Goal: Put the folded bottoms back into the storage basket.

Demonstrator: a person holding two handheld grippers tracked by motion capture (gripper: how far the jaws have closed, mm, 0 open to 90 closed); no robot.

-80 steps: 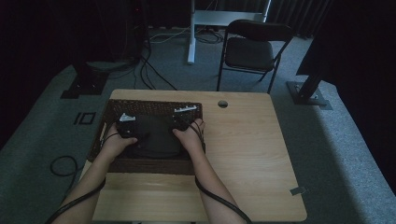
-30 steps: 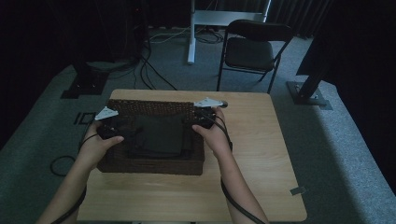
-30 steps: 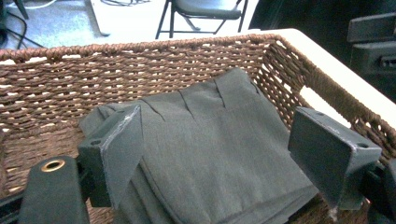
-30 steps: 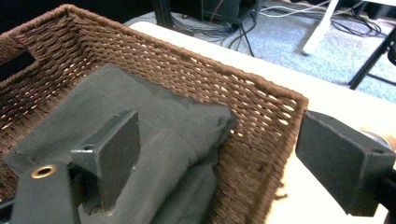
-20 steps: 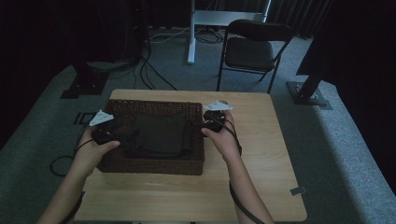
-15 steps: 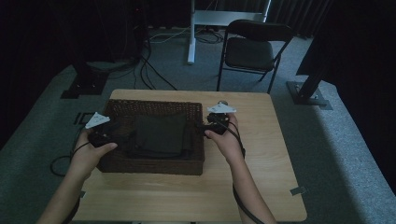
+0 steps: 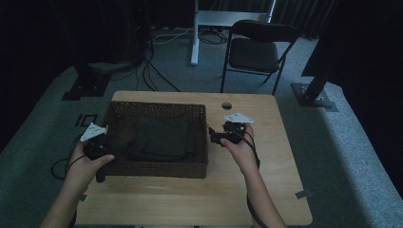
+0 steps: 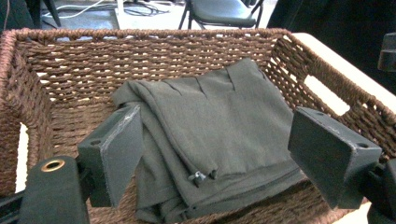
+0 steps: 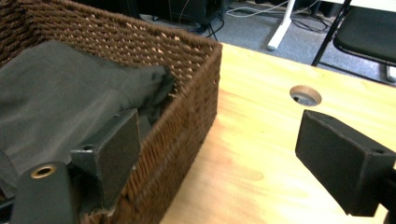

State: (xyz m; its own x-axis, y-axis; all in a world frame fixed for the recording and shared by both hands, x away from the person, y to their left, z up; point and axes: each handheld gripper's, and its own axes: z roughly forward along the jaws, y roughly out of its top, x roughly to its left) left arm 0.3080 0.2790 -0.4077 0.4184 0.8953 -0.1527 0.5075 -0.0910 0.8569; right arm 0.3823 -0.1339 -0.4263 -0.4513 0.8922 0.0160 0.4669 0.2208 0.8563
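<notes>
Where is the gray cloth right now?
The folded gray cloth lies inside the brown wicker basket on the left half of the wooden table in the high view, between the left gripper and the right gripper.

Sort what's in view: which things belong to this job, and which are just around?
In the job: wicker basket, folded grey cloth inside it, left gripper, right gripper, both with jaws open.
Just around: table, its cable hole, folding chair, floor cables.
</notes>
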